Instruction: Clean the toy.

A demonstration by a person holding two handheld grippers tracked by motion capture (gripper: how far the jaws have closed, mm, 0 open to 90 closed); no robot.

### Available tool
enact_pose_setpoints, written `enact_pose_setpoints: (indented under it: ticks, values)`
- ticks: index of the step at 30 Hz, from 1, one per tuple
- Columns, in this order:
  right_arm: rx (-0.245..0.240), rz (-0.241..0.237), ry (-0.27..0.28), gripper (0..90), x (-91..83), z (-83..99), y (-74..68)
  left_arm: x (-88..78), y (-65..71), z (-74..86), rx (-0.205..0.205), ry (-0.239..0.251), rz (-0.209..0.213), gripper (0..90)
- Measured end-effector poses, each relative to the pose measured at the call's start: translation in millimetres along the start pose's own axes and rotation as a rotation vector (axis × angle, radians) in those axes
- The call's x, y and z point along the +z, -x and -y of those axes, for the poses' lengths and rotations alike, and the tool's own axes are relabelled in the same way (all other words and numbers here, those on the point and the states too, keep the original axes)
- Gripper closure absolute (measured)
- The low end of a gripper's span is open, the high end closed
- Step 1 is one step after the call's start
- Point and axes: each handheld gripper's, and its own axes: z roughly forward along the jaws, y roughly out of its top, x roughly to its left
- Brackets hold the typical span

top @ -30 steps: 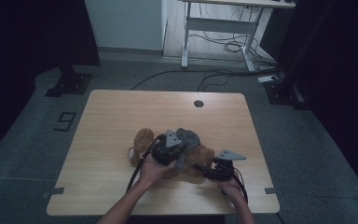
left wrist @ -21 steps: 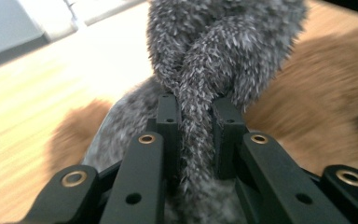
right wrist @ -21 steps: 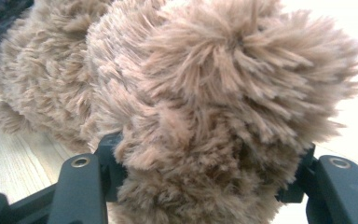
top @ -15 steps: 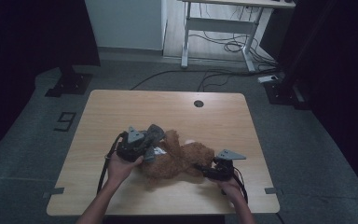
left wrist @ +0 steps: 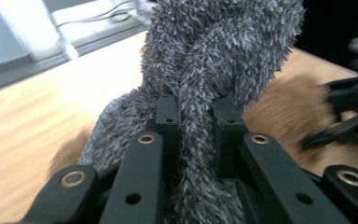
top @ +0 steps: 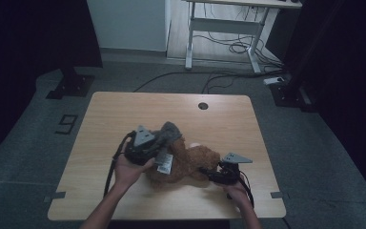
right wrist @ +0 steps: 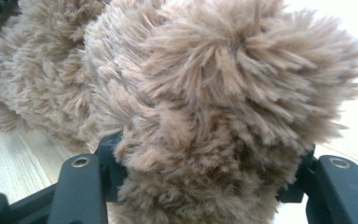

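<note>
A brown plush bear (top: 190,162) lies on the wooden table (top: 124,109) near its front edge. My left gripper (top: 159,140) is shut on a grey fuzzy piece of fabric (top: 170,130), held a little above the bear's left end; a white tag (top: 163,162) hangs below it. In the left gripper view the grey fabric (left wrist: 223,60) is pinched between the jaws of the left gripper (left wrist: 196,109), with the brown bear (left wrist: 289,93) behind. My right gripper (top: 208,174) is shut on a limb at the bear's right end; its view shows the brown fur (right wrist: 214,93) bulging between the jaws of the right gripper (right wrist: 207,158).
A cable hole (top: 202,105) sits near the table's far edge. Beyond the table stand a white desk frame (top: 228,24) with loose cables (top: 238,47) on the floor, and dark stands at both sides. The table's far half is bare wood.
My left gripper has moved to the left with the grey fabric and lifted it slightly. The brown bear's body shows more. The right gripper has stayed put.
</note>
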Motion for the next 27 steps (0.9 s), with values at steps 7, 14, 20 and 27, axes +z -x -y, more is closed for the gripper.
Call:
enact_pose_setpoints:
  ticks: [7,14,20,27]
  values:
    - [-0.001,-0.001,0.001,37.4,-0.1,0.1,-0.1,52.8,59.7,-30.6,0.096,-0.059,0.107,75.5]
    - [-0.014,0.012,-0.012,37.4,-1.3,0.6,-1.1,111.8,92.1,-17.8,0.175,-0.182,0.112,75.9]
    - [-0.017,0.016,-0.006,37.4,-0.8,0.5,-1.8,91.0,54.8,2.9,0.115,-0.159,0.053,76.7]
    - [-0.017,0.014,0.000,37.5,0.3,-0.8,-2.7,53.5,21.7,12.9,0.074,-0.095,-0.001,76.9]
